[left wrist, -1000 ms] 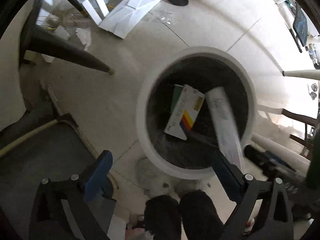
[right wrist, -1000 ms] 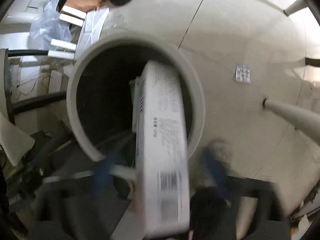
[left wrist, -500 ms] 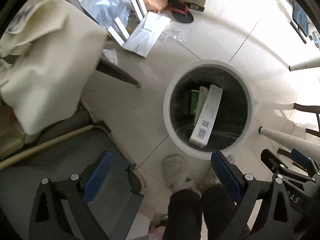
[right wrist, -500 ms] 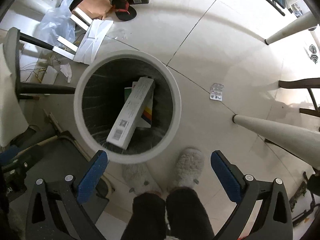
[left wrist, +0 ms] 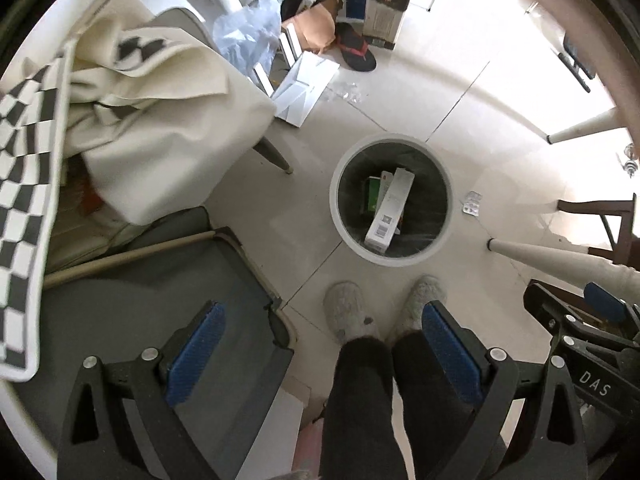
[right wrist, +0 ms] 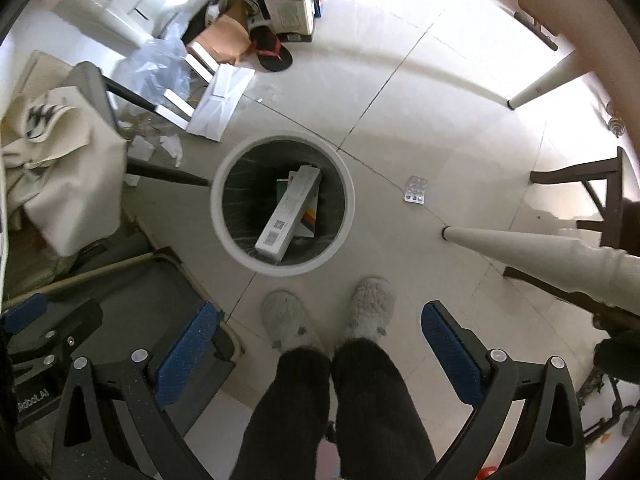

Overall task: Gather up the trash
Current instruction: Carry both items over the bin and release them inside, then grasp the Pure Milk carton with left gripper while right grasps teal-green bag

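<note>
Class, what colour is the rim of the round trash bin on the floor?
White. The trash bin rim shows best in the right wrist view, ringing a dark interior.

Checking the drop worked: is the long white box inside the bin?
Inside: the long white box leans within the bin rim.

My left gripper (left wrist: 320,354) hangs high over the floor with its blue pads spread wide and nothing between them. Straight ahead of the fingers and well below sits the round white bin (left wrist: 338,220), with a long white box (left wrist: 390,210) lying slanted inside over a green carton (left wrist: 371,196). Just right of the bin a blister pack (left wrist: 472,203) lies on the tiles. Between the fingers I see two fluffy slippers (left wrist: 348,314). To the right, my right gripper (left wrist: 580,320) shows at the edge. Far ahead lies a white flattened box (left wrist: 302,90).
</note>
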Tool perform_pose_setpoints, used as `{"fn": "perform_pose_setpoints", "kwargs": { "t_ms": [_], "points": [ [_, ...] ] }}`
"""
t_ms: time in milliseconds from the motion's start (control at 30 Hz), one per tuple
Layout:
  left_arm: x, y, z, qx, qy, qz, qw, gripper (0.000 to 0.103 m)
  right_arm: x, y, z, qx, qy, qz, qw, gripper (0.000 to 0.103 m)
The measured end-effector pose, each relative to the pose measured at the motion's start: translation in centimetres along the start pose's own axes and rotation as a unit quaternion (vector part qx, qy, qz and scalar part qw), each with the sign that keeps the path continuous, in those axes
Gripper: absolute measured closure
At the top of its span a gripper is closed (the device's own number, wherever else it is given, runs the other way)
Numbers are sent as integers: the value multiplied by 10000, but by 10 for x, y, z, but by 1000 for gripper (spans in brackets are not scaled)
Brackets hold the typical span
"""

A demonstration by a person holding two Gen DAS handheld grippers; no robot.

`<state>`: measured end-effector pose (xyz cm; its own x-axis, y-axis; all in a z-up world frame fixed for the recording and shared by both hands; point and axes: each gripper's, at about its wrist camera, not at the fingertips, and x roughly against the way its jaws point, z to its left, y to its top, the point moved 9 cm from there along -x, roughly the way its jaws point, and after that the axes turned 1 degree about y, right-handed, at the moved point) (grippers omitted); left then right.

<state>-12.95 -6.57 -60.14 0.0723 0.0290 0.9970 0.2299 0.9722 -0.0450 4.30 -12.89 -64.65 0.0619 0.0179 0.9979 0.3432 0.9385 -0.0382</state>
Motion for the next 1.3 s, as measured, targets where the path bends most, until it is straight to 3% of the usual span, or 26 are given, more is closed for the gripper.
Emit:
{"fn": "perform_pose_setpoints", "kwargs": {
  "t_ms": [333,600,767,933,1133,1300],
  "points": [
    [123,-24,13,-28,-25,-456,9990,2,132,-26,16,11,274,-300,9992,0],
    [210,15,-16,-55,67,-1043,9945,2,230,2,-11,-602,781,-731,9924,0],
    [244,66,-79,-220,1,-1349,9906,2,279,49,-85,-1068,689,-1056,9863,0],
    [253,133,-157,-389,-46,-1434,9889,2,302,123,-209,-1584,370,-1183,9796,0],
    [247,238,-234,-242,27,-1292,9913,2,294,224,-341,-1776,-126,-911,9798,0],
    [240,319,-283,-387,326,-1325,9899,2,270,308,-395,-1421,-428,-682,9866,0]
  ]
}}
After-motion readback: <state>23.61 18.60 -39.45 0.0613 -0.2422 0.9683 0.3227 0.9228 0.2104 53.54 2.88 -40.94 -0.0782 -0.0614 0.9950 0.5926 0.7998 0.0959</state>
